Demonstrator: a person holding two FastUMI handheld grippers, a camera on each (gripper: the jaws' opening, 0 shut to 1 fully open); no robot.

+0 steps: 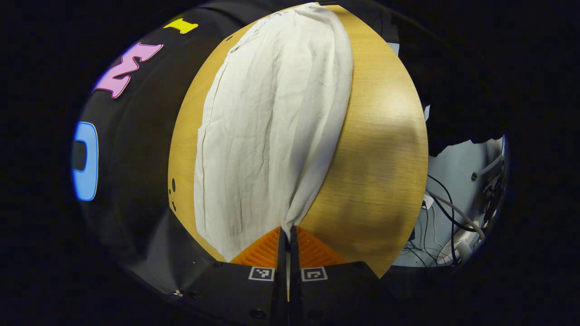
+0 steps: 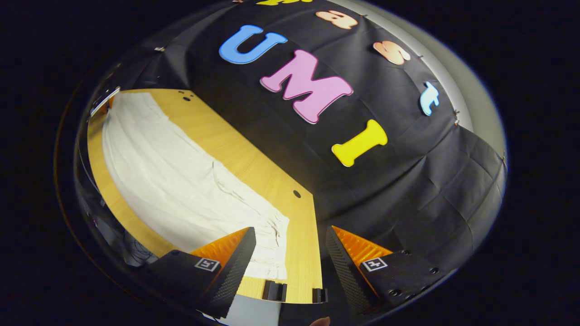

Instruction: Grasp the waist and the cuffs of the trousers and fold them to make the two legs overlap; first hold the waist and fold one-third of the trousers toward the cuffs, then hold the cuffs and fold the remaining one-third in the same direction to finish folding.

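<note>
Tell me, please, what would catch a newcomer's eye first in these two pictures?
First, the long off-white cloth trousers spread along the light wooden table. Next, the left gripper, shut on the trousers' near end where the fabric gathers. The right gripper hangs open above the trousers' other end.

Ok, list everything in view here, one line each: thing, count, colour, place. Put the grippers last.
trousers: one, off-white, laid lengthwise on the table, one end pinched in the left gripper.
table: one, light wood, under the trousers; small holes near its edge.
cables: several, black and grey, on the floor past the table edge in the left gripper view.
black clips: two, on the near table edge in the right gripper view.
left gripper: one, fingers closed on the trousers' end.
right gripper: one, fingers spread apart above the table's end, beside the trousers' gathered end, holding nothing.
</note>
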